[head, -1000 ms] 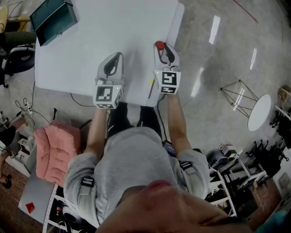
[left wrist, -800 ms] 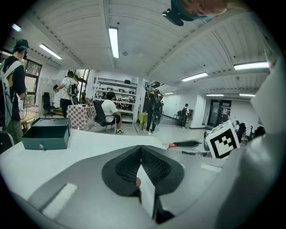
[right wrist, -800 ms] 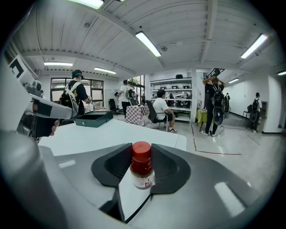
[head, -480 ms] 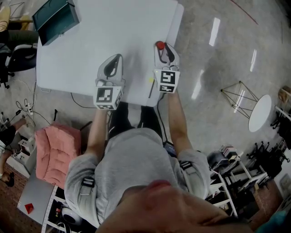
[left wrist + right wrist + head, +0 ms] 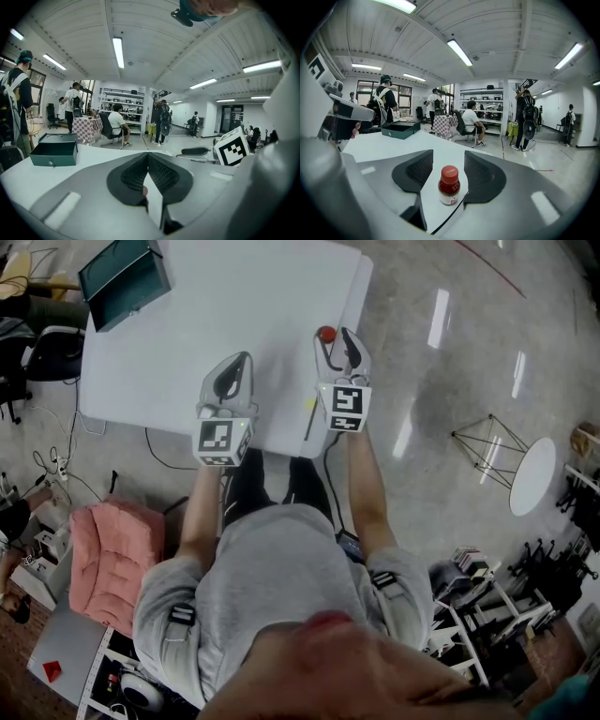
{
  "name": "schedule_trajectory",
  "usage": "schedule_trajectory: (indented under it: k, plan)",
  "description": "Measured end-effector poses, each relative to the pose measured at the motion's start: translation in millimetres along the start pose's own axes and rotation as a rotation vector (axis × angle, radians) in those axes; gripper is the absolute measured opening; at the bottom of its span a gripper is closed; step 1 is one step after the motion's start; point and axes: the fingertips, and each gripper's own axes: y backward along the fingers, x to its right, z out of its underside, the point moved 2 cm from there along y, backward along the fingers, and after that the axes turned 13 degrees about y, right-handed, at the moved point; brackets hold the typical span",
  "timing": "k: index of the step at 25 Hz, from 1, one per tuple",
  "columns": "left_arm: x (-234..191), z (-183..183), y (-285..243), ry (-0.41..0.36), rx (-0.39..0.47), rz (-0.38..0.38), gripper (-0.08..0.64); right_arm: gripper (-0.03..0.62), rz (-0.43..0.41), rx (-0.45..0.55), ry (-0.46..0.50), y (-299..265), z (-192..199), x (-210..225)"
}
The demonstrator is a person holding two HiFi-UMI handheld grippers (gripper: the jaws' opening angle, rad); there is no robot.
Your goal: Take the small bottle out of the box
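A small bottle (image 5: 449, 186) with a red cap and dark red contents stands upright on the white table (image 5: 234, 296) near its right edge; in the head view the small bottle (image 5: 325, 334) shows as a red dot. My right gripper (image 5: 448, 159) has a jaw on each side of it. The jaws are opening and the pads stand clear of the bottle. The same right gripper (image 5: 335, 337) is at the table's right side in the head view. My left gripper (image 5: 242, 360) rests shut with nothing in it near the front edge. The dark green box (image 5: 124, 277) sits open at the far left corner.
The box (image 5: 54, 150) lies well to the left of both grippers, with bare white tabletop between. The table's right edge is close beside the bottle. Several people stand and sit in the room beyond the table. A pink cushion (image 5: 117, 554) lies on the floor at the left.
My right gripper's jaws have spread apart from the bottle, which stays standing on the table. The left gripper has not moved.
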Motion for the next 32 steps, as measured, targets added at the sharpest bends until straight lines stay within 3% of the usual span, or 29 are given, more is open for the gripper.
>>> schedule_trajectory:
  k: [13,18,32]
  plan:
    - [26.8,-63.6,54.9,-0.058,0.144,-0.011,0.012,0.170,0.018,0.139,0.028,63.2,-79.8,8.0]
    - [38.3,-79.1,76.5,-0.078,0.184,-0.020,0.012,0.126,0.009,0.189,0.021,90.2,-100.1,8.4]
    - [66.6,-63.4,124.3,-0.097,0.212,-0.056,0.012,0.060,0.000,0.250,0.009,163.5,-103.1,-1.5]
